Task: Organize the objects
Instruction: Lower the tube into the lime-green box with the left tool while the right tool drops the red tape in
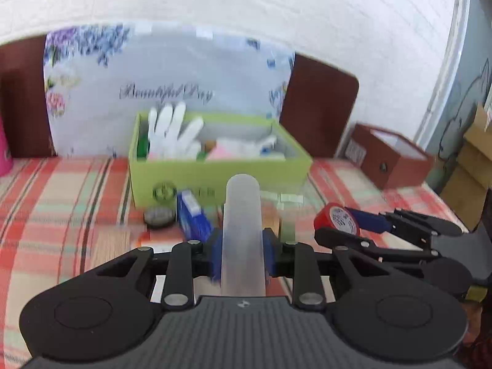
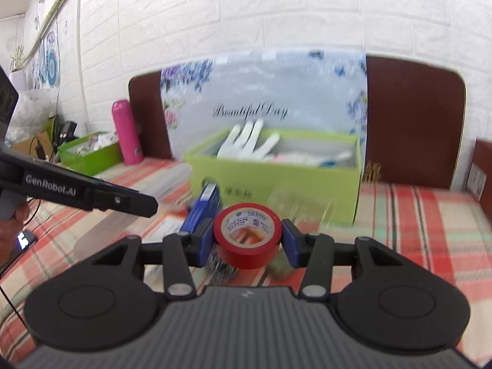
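Observation:
My left gripper (image 1: 242,250) is shut on a long frosted translucent plastic case (image 1: 243,230) that points toward the green box (image 1: 215,175). The case also shows in the right wrist view (image 2: 132,212). My right gripper (image 2: 247,240) is shut on a red tape roll (image 2: 247,236), held above the plaid cloth in front of the green box (image 2: 276,181). The red tape roll (image 1: 336,220) sits right of the left gripper. The box holds a white glove (image 1: 172,132) and small packets. A blue box (image 1: 192,215) lies in front of it.
A floral board (image 1: 169,70) leans behind the green box against a brown headboard (image 1: 319,104). A brown wooden box (image 1: 390,153) stands at the right. A pink bottle (image 2: 126,132) and a green tray (image 2: 89,152) stand at the left. A round tin (image 1: 158,216) lies on the cloth.

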Demonstrator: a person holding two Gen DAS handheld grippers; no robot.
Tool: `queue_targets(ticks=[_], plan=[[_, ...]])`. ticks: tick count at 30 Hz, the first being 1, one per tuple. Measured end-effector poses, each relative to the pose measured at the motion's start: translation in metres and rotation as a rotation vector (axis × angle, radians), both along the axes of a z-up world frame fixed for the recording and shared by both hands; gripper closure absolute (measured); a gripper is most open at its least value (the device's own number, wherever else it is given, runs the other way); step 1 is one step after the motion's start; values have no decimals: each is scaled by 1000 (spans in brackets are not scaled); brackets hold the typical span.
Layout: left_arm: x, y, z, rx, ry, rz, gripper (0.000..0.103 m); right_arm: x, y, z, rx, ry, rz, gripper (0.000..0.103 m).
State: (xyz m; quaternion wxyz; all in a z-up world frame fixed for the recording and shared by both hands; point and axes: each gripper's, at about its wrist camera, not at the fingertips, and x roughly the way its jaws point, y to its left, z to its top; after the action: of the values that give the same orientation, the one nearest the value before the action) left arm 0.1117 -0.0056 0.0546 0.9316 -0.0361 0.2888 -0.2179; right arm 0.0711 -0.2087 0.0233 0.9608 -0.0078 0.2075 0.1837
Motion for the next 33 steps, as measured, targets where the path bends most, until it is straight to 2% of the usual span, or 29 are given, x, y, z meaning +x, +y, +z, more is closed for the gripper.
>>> queue_targets(ticks=[2,5,9,13,17,21,22,23,24,25,29,33], plan=[[15,-4,13,-10,-38,14,74,14,-2,10,-7,-36,-12,58],[43,-9,28,-46,-52,25,75,38,-5,21,-18,-78,-33,58],[84,-21,37,-16,-72,59,75,83,-8,27,-42,-97,-66,58],[126,-30,32,15,-59,90,75,133,-10,22,-51,-78,-83,57],[169,-33,16,29,-6,103,75,175,-7,7,-58,-51,-84,57],[197,-34,1,32,10,114,75,211,1,-10,-101,-52,-96,57],[202,-32,-3,18,2,115,74,219,3,-14,-115,-38,-105,54],[207,-29,-7,5,2,114,63,224,4,-18,-127,-14,-111,38],[210,-26,-11,1,22,127,34,224,4,-21,-126,-7,-118,31],[210,-22,-15,-5,39,151,26,220,2,-24,-115,-24,-118,25],[201,-9,-26,-37,51,156,24,203,2,-32,-153,-59,-131,11],[186,-10,-24,-25,77,163,24,187,1,-31,-137,-56,-135,3]])
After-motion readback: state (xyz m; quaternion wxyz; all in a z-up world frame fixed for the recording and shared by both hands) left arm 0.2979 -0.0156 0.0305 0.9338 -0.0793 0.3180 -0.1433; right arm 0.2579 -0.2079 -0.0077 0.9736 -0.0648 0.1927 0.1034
